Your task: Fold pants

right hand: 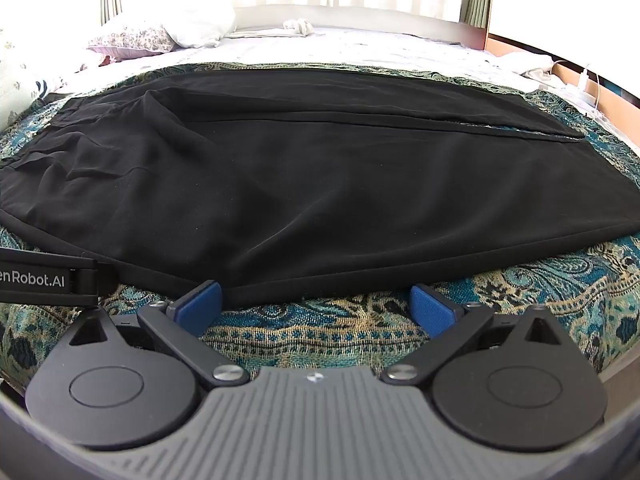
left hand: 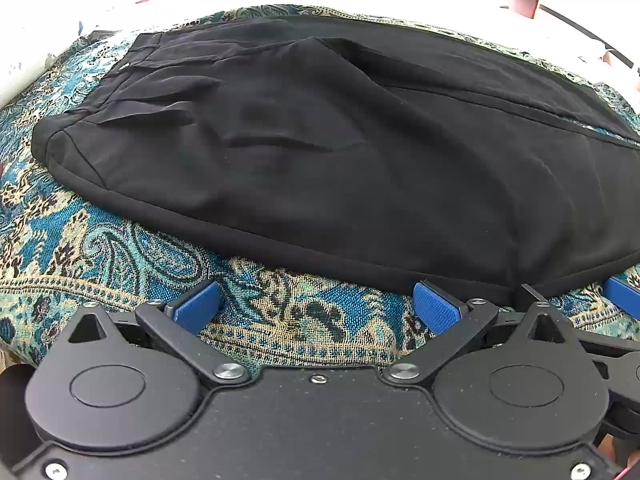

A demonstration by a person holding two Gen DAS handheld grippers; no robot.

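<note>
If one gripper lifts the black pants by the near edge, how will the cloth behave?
The black pants will probably drape and sag, not hold shape: the thin cloth already lies in soft wrinkles near the waistband. It looks light, so it may slide over the paisley cover when pushed. Both the left gripper and the right gripper are open at that edge.
</note>
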